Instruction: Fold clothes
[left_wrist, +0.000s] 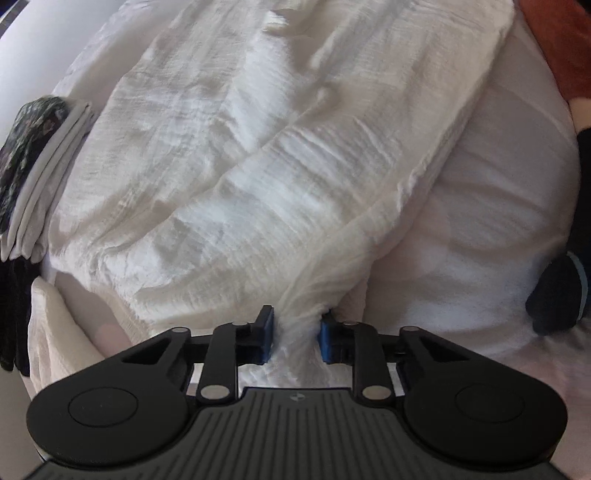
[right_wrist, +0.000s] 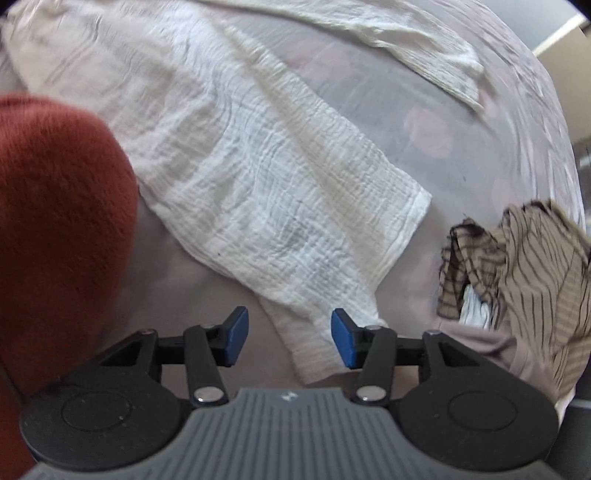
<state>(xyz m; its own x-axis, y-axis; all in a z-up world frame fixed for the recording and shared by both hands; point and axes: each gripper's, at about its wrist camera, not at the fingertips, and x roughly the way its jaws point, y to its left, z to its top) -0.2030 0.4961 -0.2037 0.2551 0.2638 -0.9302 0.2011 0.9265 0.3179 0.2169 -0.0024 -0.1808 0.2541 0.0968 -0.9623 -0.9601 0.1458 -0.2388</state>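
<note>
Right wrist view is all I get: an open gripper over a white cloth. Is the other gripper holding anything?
Observer: Yes. The left gripper is shut on a bunched part of the white cloth.
Operator: Anything folded already?
Observer: A stack of folded clothes lies at the far left of the left view.
Operator: Does my gripper touch the cloth?
Observer: The right gripper is open, a cloth corner between its fingers; contact cannot be told.
</note>
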